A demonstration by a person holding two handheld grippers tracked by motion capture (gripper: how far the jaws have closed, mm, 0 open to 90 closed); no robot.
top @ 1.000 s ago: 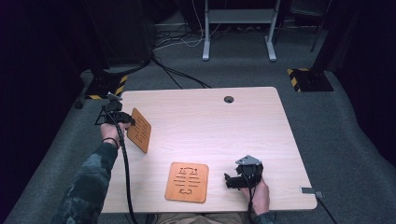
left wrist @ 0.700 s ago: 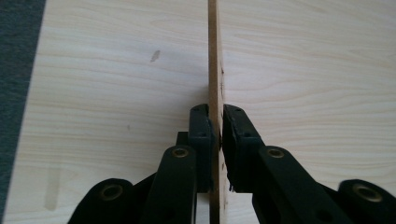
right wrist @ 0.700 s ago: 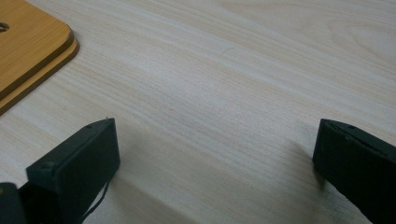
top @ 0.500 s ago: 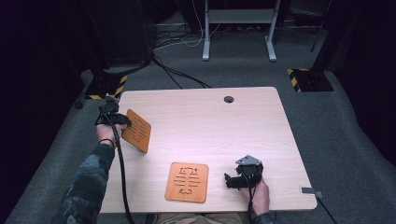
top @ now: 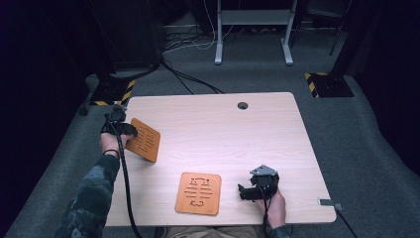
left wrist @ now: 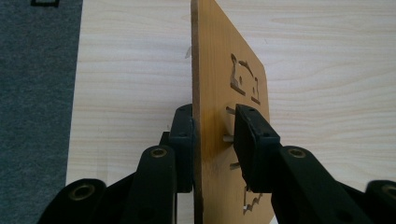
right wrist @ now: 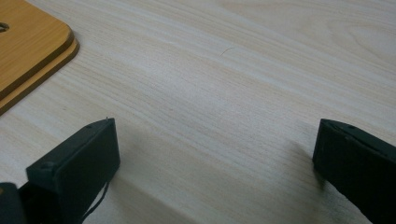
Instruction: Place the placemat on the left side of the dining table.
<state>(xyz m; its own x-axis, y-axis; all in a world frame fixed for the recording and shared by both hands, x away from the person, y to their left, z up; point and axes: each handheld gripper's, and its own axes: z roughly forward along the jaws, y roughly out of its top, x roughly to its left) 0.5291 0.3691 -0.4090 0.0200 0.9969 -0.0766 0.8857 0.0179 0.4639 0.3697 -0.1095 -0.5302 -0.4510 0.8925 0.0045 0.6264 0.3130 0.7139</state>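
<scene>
Wooden cut-out board (left wrist: 219,107) clamped on edge by left gripper (top: 124,130), near table (top: 218,129) left edge; could pivot, slip. Right gripper (top: 246,191) jaws released, idle.

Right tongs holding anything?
No. In the right gripper view the right tongs stand wide open over bare table, nothing between the jaws.

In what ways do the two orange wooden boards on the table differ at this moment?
The held board is gripped by the left gripper, jaws shut on it, tilted up; the lying board lies flat near the table's front edge, untouched. The right gripper stands open beside the lying board. Both are orange, round-cornered, with cut-out slots.
</scene>
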